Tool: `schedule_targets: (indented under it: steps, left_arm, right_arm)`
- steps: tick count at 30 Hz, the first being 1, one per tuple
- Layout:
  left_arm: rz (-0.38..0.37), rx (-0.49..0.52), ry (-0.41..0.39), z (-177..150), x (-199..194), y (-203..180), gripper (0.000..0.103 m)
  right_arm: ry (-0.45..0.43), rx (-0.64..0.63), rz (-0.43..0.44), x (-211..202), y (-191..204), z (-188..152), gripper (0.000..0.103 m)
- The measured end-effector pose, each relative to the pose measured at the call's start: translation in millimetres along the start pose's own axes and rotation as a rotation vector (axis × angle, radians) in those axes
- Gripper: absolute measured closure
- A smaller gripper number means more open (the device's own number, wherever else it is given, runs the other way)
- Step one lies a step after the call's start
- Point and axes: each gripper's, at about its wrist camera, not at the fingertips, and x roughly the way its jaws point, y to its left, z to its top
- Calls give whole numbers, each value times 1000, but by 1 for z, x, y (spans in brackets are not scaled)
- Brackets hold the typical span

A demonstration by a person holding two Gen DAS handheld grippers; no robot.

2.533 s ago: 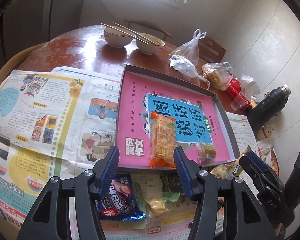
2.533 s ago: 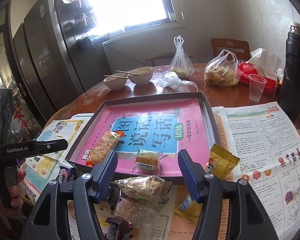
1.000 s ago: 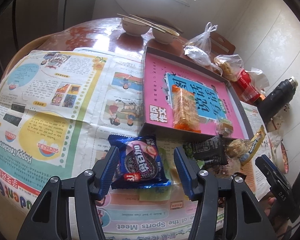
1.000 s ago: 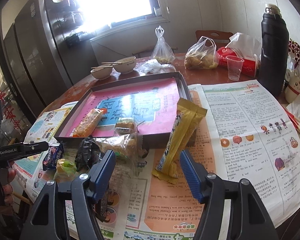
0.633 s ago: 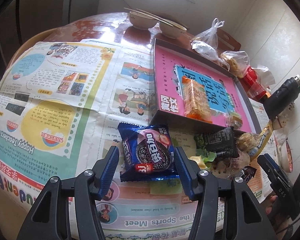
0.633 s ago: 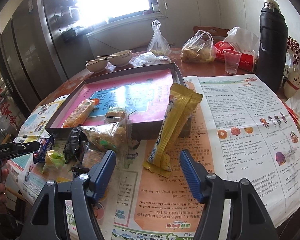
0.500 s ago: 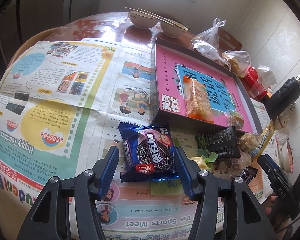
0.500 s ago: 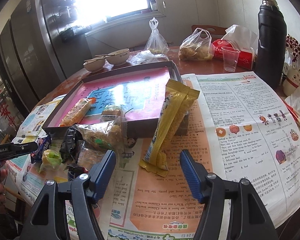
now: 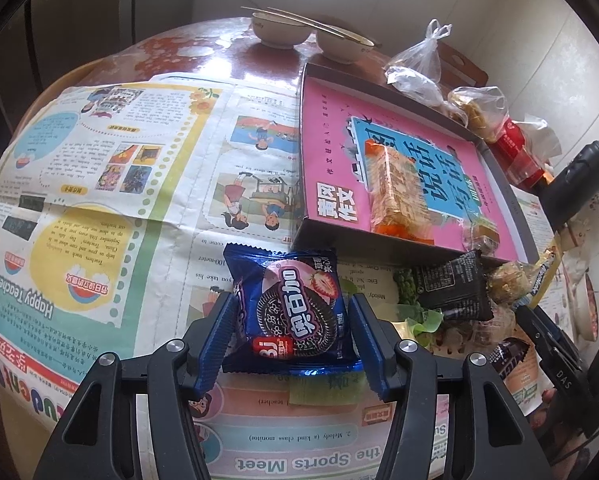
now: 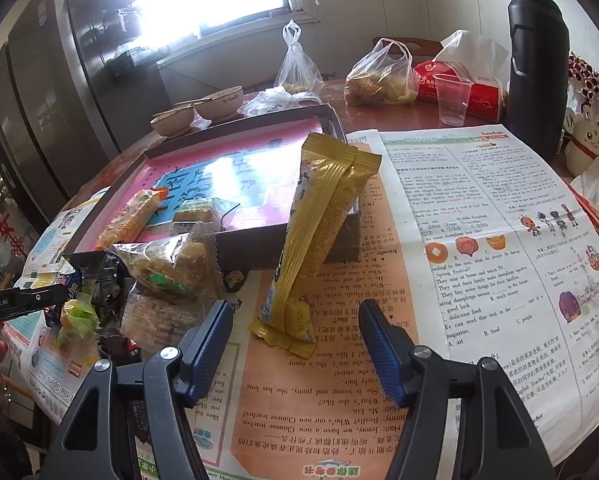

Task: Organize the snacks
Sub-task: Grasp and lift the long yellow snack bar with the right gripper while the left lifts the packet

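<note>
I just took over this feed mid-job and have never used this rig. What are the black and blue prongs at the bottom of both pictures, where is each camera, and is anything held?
The prongs are hand-held two-finger grippers, one per hand, each carrying its own fisheye camera that looks along the fingers.

Left camera: the left gripper straddles a blue Oreo packet lying on newspaper; the pads flank it, but no firm squeeze shows.

Right camera: the right gripper is open and holds nothing, pointing at a yellow snack packet that leans on the cardboard tray. The tray holds an orange cracker pack; more snacks are piled beside it.
</note>
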Motion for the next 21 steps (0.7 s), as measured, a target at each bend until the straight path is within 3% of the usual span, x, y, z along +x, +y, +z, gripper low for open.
schedule_targets:
  steps: [6, 13, 21]
  left_arm:
    - [14, -4, 10, 1, 6, -1, 42]
    - [40, -10, 13, 3, 11, -2, 41]
    - [85, 1, 1, 4, 14, -7, 44]
  right_arm:
    - [4, -19, 8, 9, 4, 2, 49]
    - [3, -76, -7, 15, 13, 1, 72]
    - [-8, -64, -4, 12, 8, 0, 76]
